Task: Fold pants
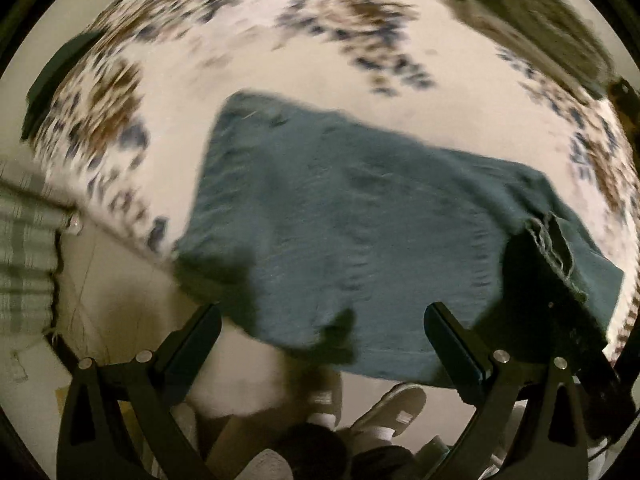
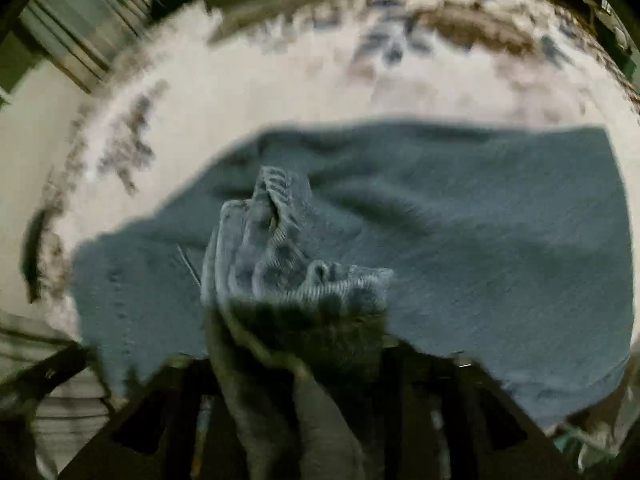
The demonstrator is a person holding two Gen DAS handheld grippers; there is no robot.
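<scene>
The dark teal pants (image 1: 340, 216) lie folded on a bed with a white, brown and blue patterned cover (image 1: 240, 60), overhanging its near edge. My left gripper (image 1: 322, 324) is open and empty, its black fingers (image 1: 196, 332) just short of the pants' near edge. At the right of the left wrist view the other gripper (image 1: 560, 292) holds a hemmed corner of the pants. In the right wrist view the pants (image 2: 480, 220) fill the middle, and my right gripper (image 2: 296, 320) is shut on a bunched fold of the fabric; its fingers are hidden under the cloth. Both views are blurred.
A pillow (image 1: 532, 12) lies at the far side of the bed. Below the bed edge the floor (image 1: 120, 300) shows, with the person's feet in sandals (image 1: 380, 408). A striped cloth (image 1: 24, 248) hangs at the left.
</scene>
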